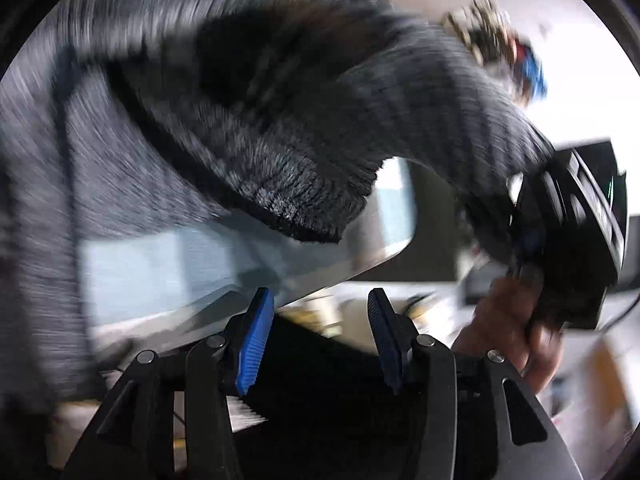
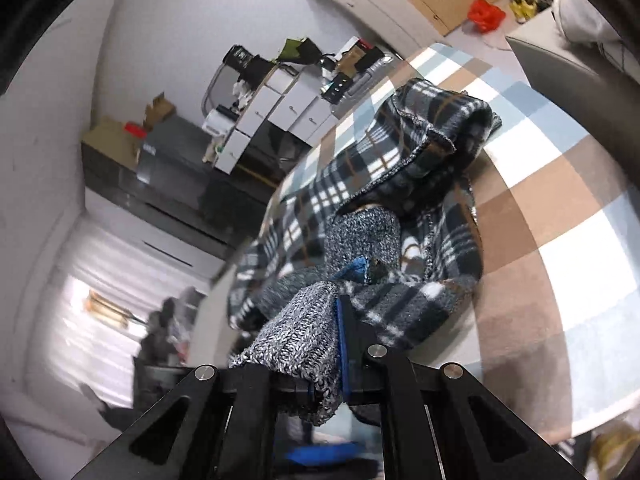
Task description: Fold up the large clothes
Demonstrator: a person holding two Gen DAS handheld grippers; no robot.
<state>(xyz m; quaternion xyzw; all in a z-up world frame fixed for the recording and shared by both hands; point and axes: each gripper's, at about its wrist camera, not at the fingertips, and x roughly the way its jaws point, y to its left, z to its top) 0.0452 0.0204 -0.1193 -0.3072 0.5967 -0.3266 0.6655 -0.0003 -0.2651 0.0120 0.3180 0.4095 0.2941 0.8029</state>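
A grey knit sweater (image 1: pixel 248 120) hangs in the air and fills the upper left wrist view, blurred by motion. My left gripper (image 1: pixel 316 320) is open and empty below it, blue pads apart. My right gripper (image 2: pixel 334 320) is shut on a fold of the same grey knit sweater (image 2: pixel 296 336); it appears in the left wrist view at the right (image 1: pixel 568 232), held by a hand, with the knit running into it. More of the sweater (image 2: pixel 360 236) lies on a plaid fleece garment (image 2: pixel 400 160) heaped on the table.
The table has a checked cloth (image 2: pixel 560 208) in brown, white and pale blue; its edge shows in the left wrist view (image 1: pixel 360 252). Shelves, white boxes and clutter (image 2: pixel 280 96) stand beyond the table. A red object (image 2: pixel 486 14) lies on the floor.
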